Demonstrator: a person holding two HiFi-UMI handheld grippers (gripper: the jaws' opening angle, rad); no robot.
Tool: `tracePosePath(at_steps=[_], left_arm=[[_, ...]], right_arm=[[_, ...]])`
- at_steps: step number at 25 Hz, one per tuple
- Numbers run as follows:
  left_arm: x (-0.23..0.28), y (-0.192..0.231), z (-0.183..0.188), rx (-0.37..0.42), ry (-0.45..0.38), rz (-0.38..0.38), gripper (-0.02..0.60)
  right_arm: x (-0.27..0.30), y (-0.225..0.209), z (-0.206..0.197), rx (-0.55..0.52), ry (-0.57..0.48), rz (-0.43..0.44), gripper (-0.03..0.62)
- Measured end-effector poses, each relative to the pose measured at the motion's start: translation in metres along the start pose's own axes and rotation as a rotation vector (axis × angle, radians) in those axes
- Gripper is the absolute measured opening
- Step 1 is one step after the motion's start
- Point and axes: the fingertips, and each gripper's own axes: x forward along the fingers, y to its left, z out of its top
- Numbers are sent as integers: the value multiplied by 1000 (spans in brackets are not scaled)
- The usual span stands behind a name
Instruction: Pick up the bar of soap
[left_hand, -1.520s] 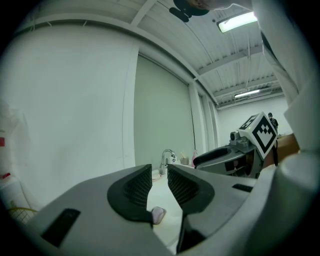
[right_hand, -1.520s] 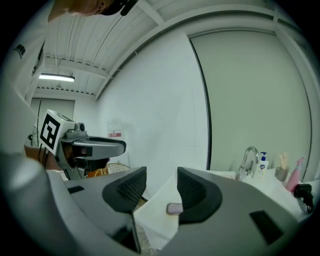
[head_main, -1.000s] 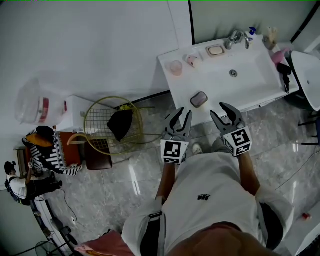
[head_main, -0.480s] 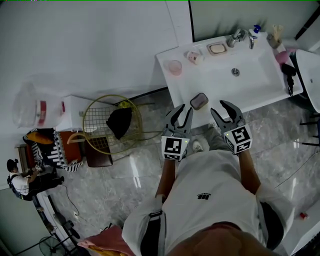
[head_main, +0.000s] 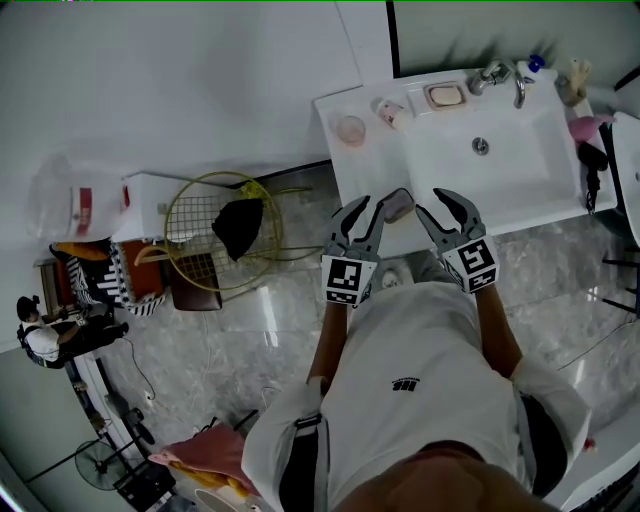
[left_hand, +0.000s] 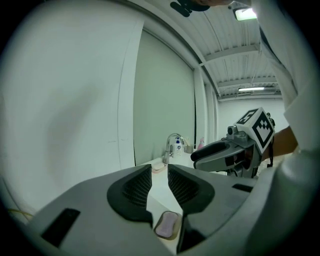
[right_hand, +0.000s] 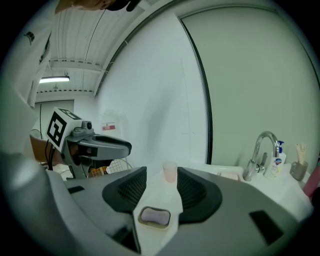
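The soap (head_main: 398, 204), a pinkish bar, lies in a dark dish (right_hand: 152, 224) at the near edge of the white tabletop (head_main: 365, 170), untouched. The left tool (head_main: 362, 210) and the right tool (head_main: 437, 205) hang just either side of it, each with its jaws spread and nothing between them. From either tool's own view the dish shows low in the gap, partly cut off by the jaws. A second dish (head_main: 445, 96) by the tap (head_main: 497, 76) holds a pale bar. Whether the pink cup (head_main: 351, 130) holds anything I cannot tell. On the floor a wire basket (head_main: 195, 235) holds a dark bundle (head_main: 240, 228), too dim to name.
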Motion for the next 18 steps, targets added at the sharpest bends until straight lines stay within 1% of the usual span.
tracePosePath(at_steps=[3,11,14,18], left_arm=[[15,-1,-7,1,34,-12,104],[47,-5,-32,-3,132,-58,106],[57,-8,-46,6,178,-82,107],[72,-8,-70,-4,243,-86,117]], right_arm=[[9,-9,-6,-11,13,40,202],[34,-26,-28,-41,94,150,201],[40,-31,-37,-68,126,182,198],[46,-39,-54,-88,171,224,196]])
